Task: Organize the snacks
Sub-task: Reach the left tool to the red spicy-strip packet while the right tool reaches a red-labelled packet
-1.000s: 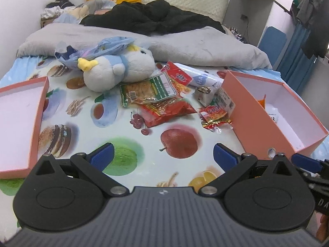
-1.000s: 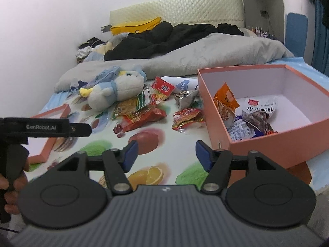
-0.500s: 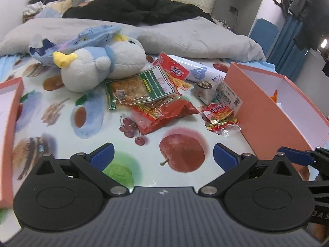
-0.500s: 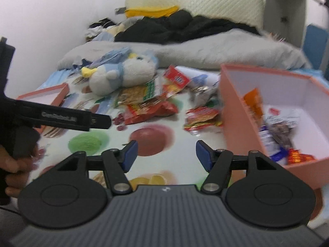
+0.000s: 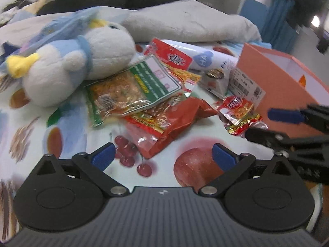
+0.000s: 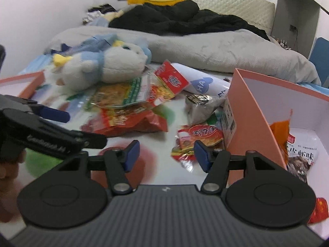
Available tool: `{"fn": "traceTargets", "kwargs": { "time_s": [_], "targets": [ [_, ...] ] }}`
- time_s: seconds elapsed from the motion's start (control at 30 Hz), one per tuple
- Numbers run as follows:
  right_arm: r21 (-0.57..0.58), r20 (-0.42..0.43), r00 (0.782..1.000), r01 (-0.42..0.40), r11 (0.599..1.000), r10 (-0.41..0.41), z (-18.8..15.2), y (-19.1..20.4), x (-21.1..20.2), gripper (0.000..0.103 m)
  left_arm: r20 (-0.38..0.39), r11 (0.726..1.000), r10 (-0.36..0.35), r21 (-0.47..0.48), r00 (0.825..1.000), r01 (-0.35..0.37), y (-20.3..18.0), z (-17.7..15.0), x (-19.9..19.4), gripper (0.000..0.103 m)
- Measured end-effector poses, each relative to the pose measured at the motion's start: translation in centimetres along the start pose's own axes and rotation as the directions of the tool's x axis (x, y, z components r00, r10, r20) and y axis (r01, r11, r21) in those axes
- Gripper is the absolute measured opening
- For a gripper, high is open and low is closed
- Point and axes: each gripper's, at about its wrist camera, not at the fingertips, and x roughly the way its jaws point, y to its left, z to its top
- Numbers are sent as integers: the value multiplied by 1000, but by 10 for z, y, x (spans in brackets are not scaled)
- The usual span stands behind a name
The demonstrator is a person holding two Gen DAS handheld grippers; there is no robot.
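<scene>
Fruit-print bedsheet [image 5: 195, 140] under scattered snack packets [image 5: 164, 121] — my left gripper [image 5: 162, 156] gapes empty, my right gripper [image 6: 166, 153] is closing on nothing.

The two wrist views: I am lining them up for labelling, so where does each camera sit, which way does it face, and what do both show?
Left wrist: on the left gripper, facing forward and down over the snack pile; its open fingers show, the right gripper enters at right.
Right wrist: on the right gripper, jaws closing with nothing between them, facing the small red packet and orange box; the left gripper and a hand show at left.
Shared: plush toy, green-labelled packet, box.
</scene>
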Motion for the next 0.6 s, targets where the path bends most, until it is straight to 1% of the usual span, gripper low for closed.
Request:
{"fn": "traceTargets", "kwargs": {
  "time_s": [0.03,0.1,0.17,0.2,0.23,0.3,0.33,0.4,0.43,0.47,0.5,0.57,0.6],
  "targets": [
    [-4,-15,1000,15,1000,-15,1,-1,8,60,0,1000,-10,22,1000,10,-1,2,4,100],
    [7,-39,999,9,1000,-9,4,-4,21,60,1,996,-51,75,999,51,-4,5,12,99],
    [45,-57,998,-8,999,10,8,-10,32,60,4,987,-81,136,997,79,-9,8,18,92],
    [50,-65,998,3,999,0,9,-11,38,60,-3,984,-88,155,996,88,-11,10,22,92],
    [50,-69,998,10,999,-6,10,-12,42,60,-4,981,-87,172,996,86,-12,12,26,91],
    [26,-77,997,32,999,-30,10,-10,52,60,-13,977,-64,202,998,66,-14,16,36,85],
    [0,-85,995,50,999,-50,10,-8,57,60,-19,976,-50,211,999,53,-13,17,41,80],
    [-47,-87,994,65,997,-69,5,-4,70,59,-11,978,-37,207,999,39,-11,16,48,79],
    [-59,-111,992,60,996,-66,3,-5,77,59,-8,980,-44,192,999,45,-11,15,51,79],
    [-42,-100,994,44,998,-48,1,-8,78,58,-3,979,-35,201,999,35,-12,12,53,78],
    [-17,-102,994,30,999,-31,1,-12,80,59,-2,976,-14,217,1000,15,-15,11,54,77],
    [11,-117,993,10,1000,-9,4,-17,81,59,2,977,11,215,1000,-11,-16,8,53,70],
    [9,-121,993,9,1000,-8,4,-17,80,58,2,980,10,199,1000,-10,-15,7,52,69]
  ]
}}
